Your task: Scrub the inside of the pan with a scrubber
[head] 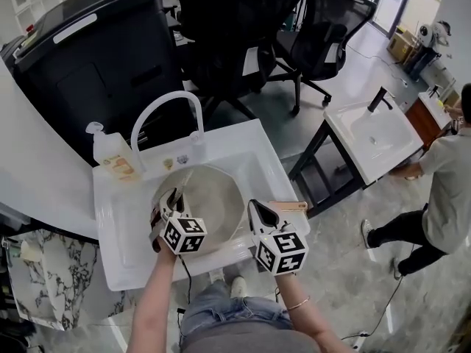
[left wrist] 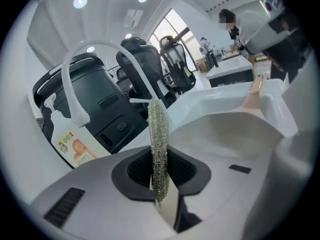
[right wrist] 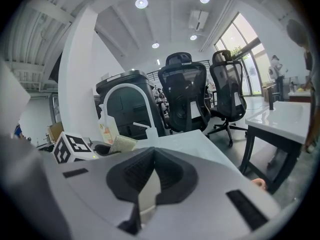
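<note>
We see the left gripper [left wrist: 160, 178] clamped on the scrubber [left wrist: 159, 134], a thin glittery pad held edge-on. Its long axis runs straight out from the jaws, over the pan's [head: 215, 203] left rim. The pan lies in the sink [head: 252, 144], its wooden handle [head: 291, 206] pointing right and partly hidden behind the right gripper [head: 257, 210], whose jaws meet on nothing.

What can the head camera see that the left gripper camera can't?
Only the head view shows the person's jeans and the marker cube on the left gripper. Only the left gripper view shows the ceiling lights and the window. Both show the faucet, the soap bottle, the pan and the sparkly scrubber pinched in that gripper.
</note>
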Available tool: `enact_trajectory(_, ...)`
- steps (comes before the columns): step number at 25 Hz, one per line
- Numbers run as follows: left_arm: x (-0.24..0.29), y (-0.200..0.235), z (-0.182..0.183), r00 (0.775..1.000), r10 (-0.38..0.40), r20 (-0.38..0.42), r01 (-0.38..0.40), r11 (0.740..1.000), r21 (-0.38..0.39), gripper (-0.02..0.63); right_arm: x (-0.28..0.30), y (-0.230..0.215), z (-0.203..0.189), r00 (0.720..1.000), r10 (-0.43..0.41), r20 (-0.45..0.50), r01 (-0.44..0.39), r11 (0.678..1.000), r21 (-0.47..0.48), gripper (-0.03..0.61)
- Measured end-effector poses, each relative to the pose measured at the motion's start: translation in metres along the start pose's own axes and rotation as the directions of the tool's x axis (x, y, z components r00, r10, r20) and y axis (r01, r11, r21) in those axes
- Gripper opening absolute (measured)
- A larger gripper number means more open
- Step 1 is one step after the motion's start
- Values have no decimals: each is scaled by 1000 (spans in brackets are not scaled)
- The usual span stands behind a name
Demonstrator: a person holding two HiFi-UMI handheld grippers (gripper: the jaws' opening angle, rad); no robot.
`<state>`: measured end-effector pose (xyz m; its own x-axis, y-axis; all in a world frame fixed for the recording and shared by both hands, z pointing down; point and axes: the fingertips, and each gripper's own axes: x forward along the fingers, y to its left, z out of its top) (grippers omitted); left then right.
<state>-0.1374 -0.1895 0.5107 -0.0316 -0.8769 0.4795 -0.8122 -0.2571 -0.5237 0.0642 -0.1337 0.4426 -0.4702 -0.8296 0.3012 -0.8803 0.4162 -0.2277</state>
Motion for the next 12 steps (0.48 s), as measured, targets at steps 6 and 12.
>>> enact_trajectory(6,-31,-15,13,996,-48,70,61,978,-201,66,-15,2,-2,1000,16,20,-16,1000,-5,11)
enact_trajectory(12,-61,-22,23,987,-97,130,143,900,-411,66,-29,7,-3,999,38,39,-38,999,-9,11)
